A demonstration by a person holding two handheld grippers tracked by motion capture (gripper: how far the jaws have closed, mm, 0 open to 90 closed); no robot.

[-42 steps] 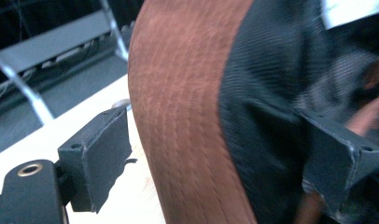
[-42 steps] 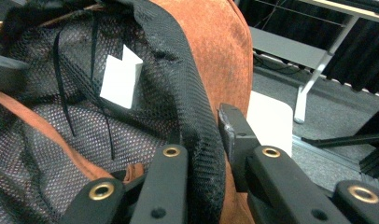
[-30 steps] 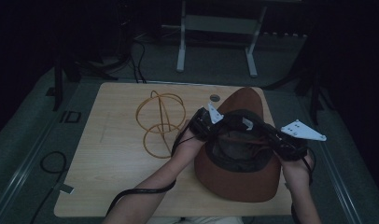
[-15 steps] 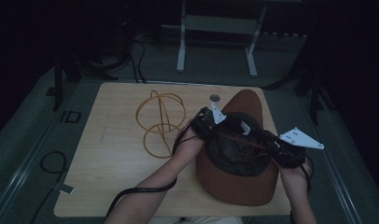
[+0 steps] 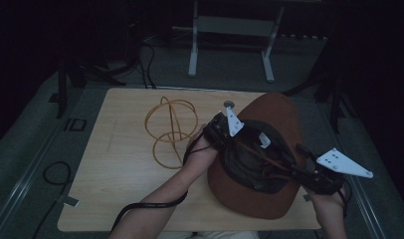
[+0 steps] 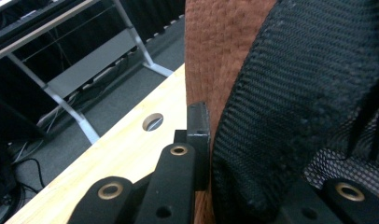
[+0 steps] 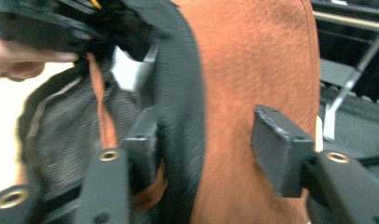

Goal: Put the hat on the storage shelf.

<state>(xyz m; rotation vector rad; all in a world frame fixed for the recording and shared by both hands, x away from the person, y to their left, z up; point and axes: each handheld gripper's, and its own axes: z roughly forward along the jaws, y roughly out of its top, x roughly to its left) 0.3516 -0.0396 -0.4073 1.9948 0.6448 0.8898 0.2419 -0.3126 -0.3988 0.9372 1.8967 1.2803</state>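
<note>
Hat (image 5: 269, 149), brown felt, upside down on right half of wooden table (image 5: 120, 164), dark mesh lining (image 5: 250, 164) facing up, brim partly past the table's right edge. Left gripper (image 5: 225, 130) at near-left rim of the opening; in left gripper view, jaws narrow, pinching brim and black sweatband (image 6: 281, 116) between them. Right gripper (image 5: 309, 175) at right rim; in right gripper view, jaws partly open, straddling sweatband and brim, left jaw inside the lining, right jaw over the brown felt. Orange wire stand (image 5: 171, 130) left of hat, just beside left hand (image 5: 200, 155). Small round hole (image 5: 229, 104) in tabletop behind.
</note>
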